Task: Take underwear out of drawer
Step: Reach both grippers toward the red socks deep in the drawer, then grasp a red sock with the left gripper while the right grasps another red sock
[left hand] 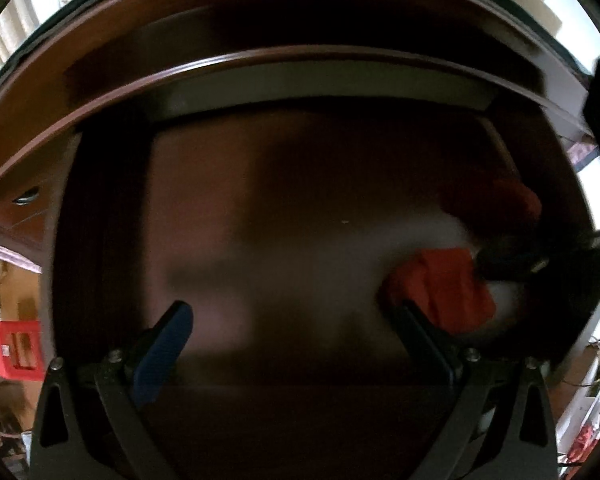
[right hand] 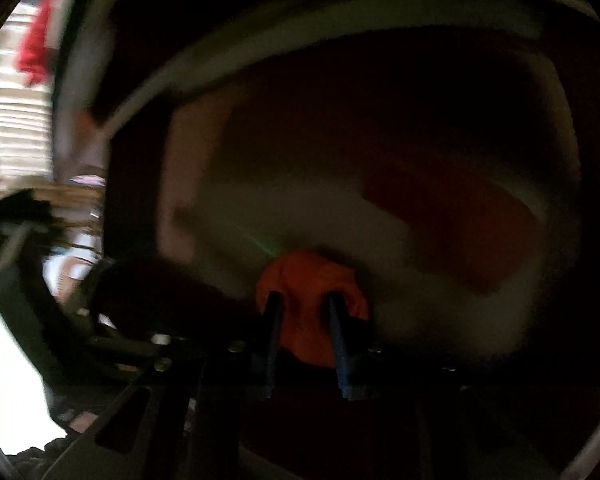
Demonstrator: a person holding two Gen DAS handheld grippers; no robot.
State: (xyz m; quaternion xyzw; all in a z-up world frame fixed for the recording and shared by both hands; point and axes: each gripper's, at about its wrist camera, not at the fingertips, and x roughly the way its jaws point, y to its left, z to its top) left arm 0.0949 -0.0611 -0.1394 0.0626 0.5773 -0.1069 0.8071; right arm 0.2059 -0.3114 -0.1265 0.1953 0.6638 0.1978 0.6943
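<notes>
R gripper (right hand: 305,300) pinches orange underwear (right hand: 310,280) inside dark wood drawer (left hand: 300,68) (blurred); L gripper (left hand: 296,312) gapes wide, holding nothing.

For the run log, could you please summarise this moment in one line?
left hand-held gripper: open, empty, over drawer | right hand-held gripper: shut on red underwear | underwear not yet out

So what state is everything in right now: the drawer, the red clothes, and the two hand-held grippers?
Drawer: pulled open, mostly bare inside.
Orange-red underwear: bunched up, pinched in the right hand-held gripper, low in the drawer.
Darker red garment: lying loose in the drawer, untouched.
Left hand-held gripper: jaws wide open, holding nothing, above the drawer.
</notes>
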